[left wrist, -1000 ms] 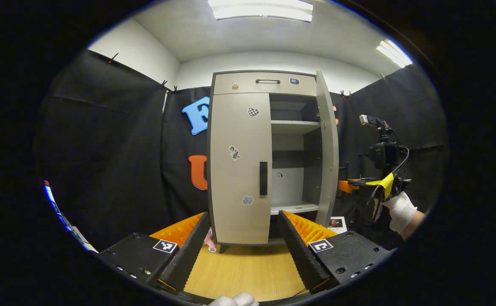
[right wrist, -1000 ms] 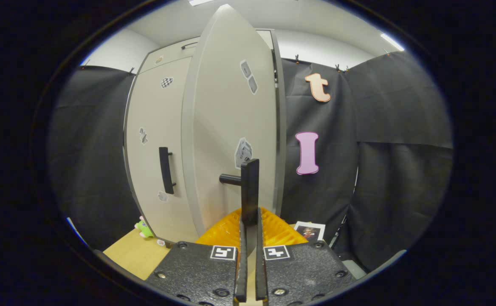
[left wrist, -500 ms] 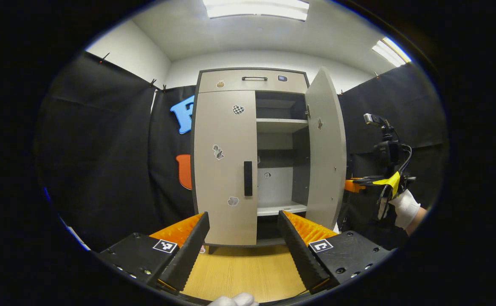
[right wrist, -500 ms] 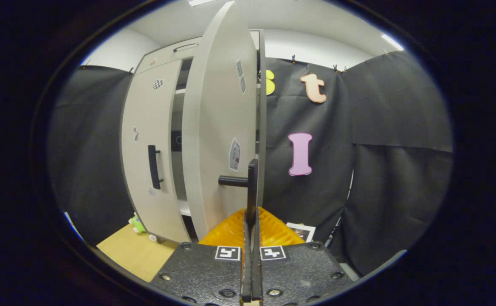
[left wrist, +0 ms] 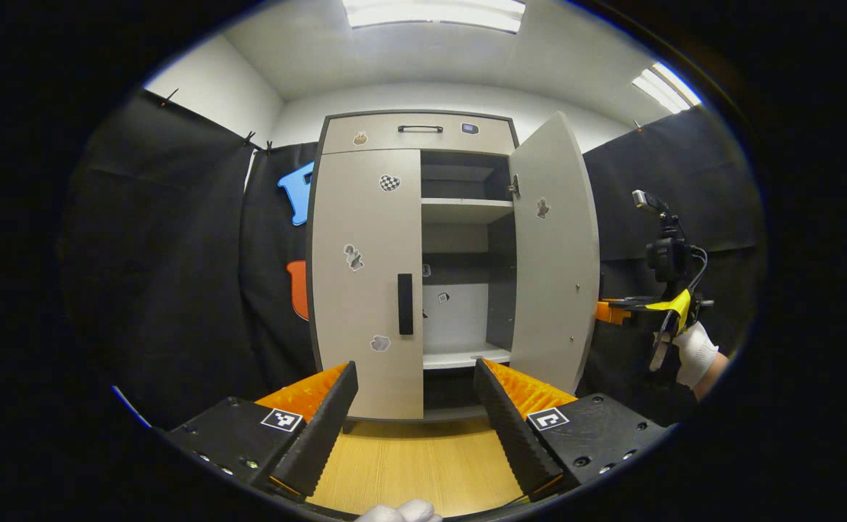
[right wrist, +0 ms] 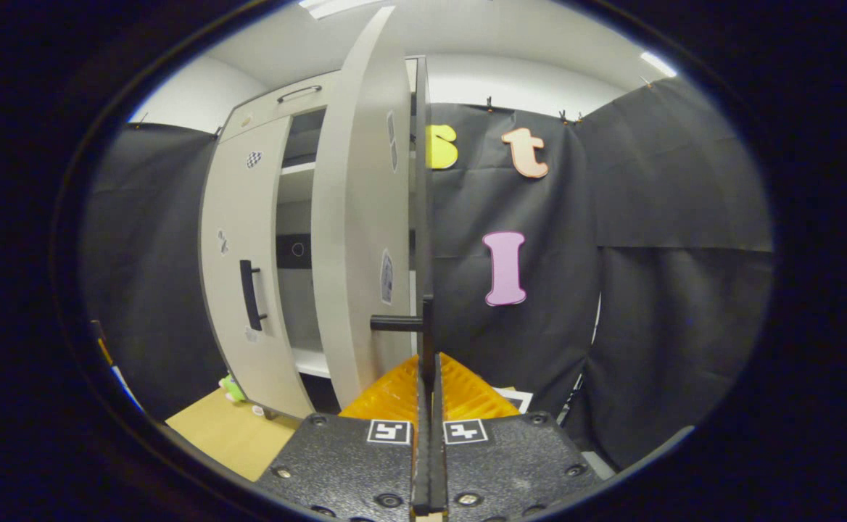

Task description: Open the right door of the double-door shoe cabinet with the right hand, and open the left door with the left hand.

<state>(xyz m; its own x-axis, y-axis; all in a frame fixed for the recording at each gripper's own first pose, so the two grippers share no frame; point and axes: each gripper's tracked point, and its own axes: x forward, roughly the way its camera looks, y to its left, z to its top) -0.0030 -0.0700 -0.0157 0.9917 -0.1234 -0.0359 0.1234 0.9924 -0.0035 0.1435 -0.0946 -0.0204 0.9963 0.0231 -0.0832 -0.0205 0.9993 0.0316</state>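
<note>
Grey-beige panels are making up the shoe cabinet (left wrist: 409,138), which I am viewing head-on along the left gripper (left wrist: 415,413). Its right door (left wrist: 554,254) is standing swung wide, baring the shelves (left wrist: 463,210), while the left door (left wrist: 365,275) is lying flush and closed. In the right gripper view, the right gripper (right wrist: 427,377) is clamping the right door's handle (right wrist: 423,333), both fingers pressing together on the upright bar at about 12 o'clock. In the left gripper view I am seeing that same tool and a gloved hand (left wrist: 692,355) at roughly 3 o'clock. My left gripper is hanging with its jaws spread wide and holding nothing, well apart from the cabinet above the wooden floor (left wrist: 416,464). The left door's handle (left wrist: 405,304) is lying at about 12 o'clock from that gripper, between the lines of its two fingers, its long axis vertical. I am judging that the left tool is the nearer one for this bar, and that a straight advance would bracket it.
</note>
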